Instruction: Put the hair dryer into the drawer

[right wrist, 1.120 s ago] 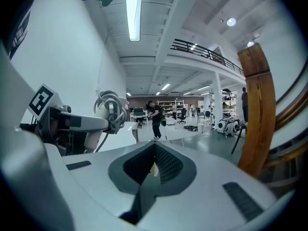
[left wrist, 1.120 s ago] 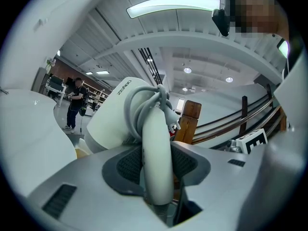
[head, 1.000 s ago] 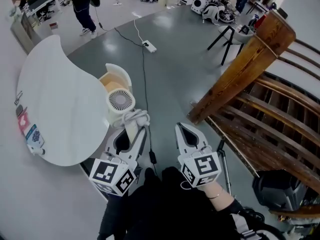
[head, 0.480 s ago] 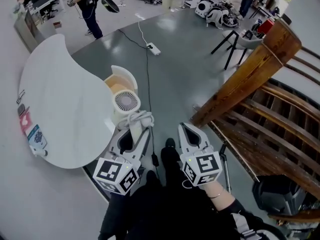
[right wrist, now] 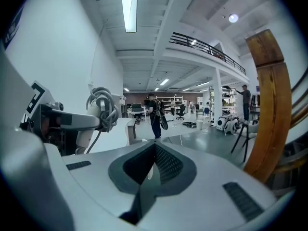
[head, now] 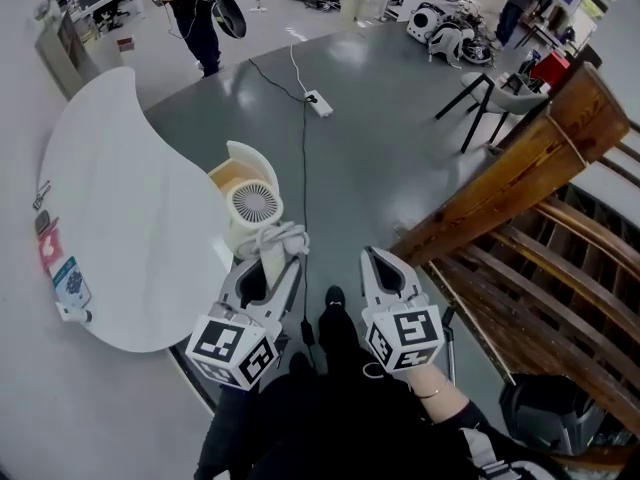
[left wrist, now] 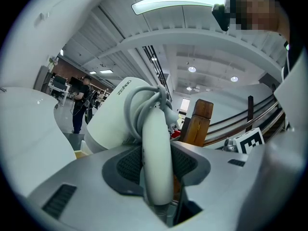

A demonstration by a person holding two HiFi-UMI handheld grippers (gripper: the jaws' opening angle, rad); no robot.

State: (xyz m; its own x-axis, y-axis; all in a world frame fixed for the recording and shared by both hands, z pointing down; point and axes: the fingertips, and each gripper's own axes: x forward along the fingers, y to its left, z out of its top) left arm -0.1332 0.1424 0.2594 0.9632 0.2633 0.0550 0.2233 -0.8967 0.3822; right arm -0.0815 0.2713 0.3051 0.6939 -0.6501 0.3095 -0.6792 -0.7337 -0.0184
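Observation:
A white hair dryer [head: 255, 206] with a round grilled end and its cord wound round it is held by its handle [left wrist: 156, 162] between the jaws of my left gripper [head: 271, 260]. In the left gripper view, the left gripper [left wrist: 156, 179] has its dark pads pressing both sides of that handle. Just beyond the dryer is an open white compartment with a tan inside [head: 232, 172], beside the white table [head: 110, 208]; the dryer hides part of it. My right gripper [head: 381, 261] is held alongside, shut and empty. In its own view the right gripper [right wrist: 149, 170] has its pads meeting.
A wooden stair railing [head: 500, 183] runs along the right. A black cable and a white power strip [head: 318, 98] lie on the grey floor ahead. A person [head: 205, 8] stands at the far end, a black stool [head: 490, 88] at the far right. My shoe [head: 333, 296] shows between the grippers.
Both grippers have moved forward across the floor together, the dryer still gripped in the left one. The far person and the railing have shifted in the view.

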